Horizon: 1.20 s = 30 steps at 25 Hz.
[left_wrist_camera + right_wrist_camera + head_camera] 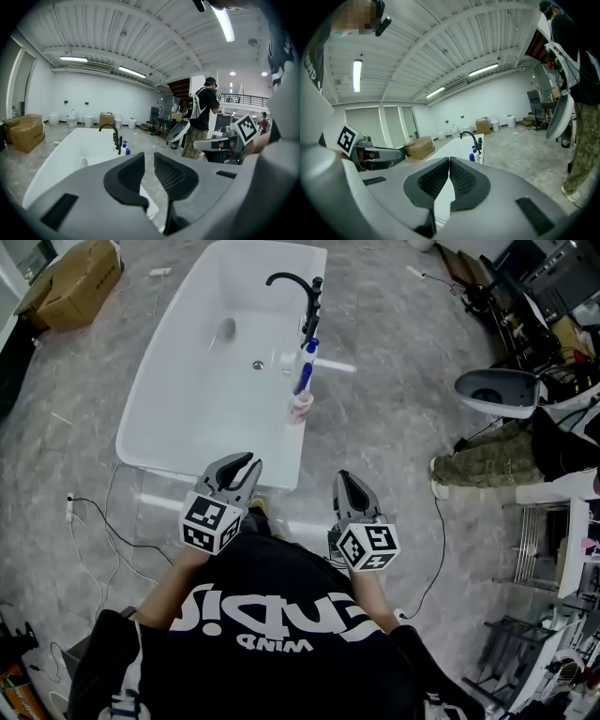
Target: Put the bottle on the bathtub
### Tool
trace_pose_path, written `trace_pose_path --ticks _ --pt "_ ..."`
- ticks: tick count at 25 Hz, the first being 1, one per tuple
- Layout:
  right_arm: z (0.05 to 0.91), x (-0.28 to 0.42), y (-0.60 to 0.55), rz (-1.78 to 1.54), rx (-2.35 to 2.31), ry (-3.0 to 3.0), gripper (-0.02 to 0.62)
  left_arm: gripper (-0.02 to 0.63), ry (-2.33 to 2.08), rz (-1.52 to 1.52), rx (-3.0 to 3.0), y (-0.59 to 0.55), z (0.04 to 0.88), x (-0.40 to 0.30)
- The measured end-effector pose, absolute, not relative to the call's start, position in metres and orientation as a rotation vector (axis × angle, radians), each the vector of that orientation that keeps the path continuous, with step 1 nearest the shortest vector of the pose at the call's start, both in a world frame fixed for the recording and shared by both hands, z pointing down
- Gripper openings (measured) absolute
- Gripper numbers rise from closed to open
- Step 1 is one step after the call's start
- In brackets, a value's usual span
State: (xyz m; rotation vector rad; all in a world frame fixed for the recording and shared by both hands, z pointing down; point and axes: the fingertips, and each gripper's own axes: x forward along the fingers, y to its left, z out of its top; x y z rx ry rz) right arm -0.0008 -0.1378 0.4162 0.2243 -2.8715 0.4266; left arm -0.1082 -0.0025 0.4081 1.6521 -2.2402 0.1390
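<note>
The left claw [149,157] is holding its two jaws a narrow gap apart with nothing between them, while the right claw [449,160] is pressing its jaws together at the tips, also on nothing. Both are hovering side by side, well apart from each other, just in front of the person's black T-shirt [272,615], and both are pointing forward toward the near end of the white bathtub [178,418]. That tub is standing on the grey marbled floor [394,381] just ahead of the left claw, while the right claw is pointing past the tub's right-hand corner. Farther ahead, between the lines of the two claws, the bottle [306,367], white with a blue pump top, is sitting on the tub's right rim, well out of reach of either claw. A small pink-and-white item [301,407] is lying on the same rim nearer the claws; what it is cannot be told. A black curved faucet [295,285] is rising just beyond the bottle. Off to the right of the right claw, a second person in camouflage trousers [583,154] is standing on the floor. Far ahead and to the left of the left claw, a cardboard box [80,277] is resting on the floor, and a thin cable [98,526] is trailing over the floor to the left.
</note>
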Motion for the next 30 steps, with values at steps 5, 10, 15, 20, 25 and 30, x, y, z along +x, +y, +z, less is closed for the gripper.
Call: trace_pose_path --ticks 5,10,15,20,25,30 --pt "0.419 0.001 -0.139 0.423 0.25 -2.872 0.026 0.021 -2.268 0.117 1.631 -0.001 0.409 -0.113" --pt "0.419 0.0 -0.141 0.412 0.26 -2.873 0.026 0.009 -2.283 0.097 1.616 0.0 0.408 -0.119" --pt "0.421 0.0 -0.147 0.403 0.275 -2.875 0.026 0.009 -2.306 0.079 1.605 -0.002 0.408 -0.123" --pt "0.423 -0.001 -0.151 0.398 0.274 -2.876 0.026 0.008 -2.318 0.081 1.613 -0.007 0.407 -0.123" --pt "0.423 0.002 -0.148 0.391 0.274 -2.873 0.025 0.009 -2.319 0.075 1.604 -0.002 0.407 -0.121" --pt "0.426 -0.001 -0.147 0.388 0.267 -2.864 0.025 0.009 -2.315 0.069 1.601 -0.002 0.407 -0.122"
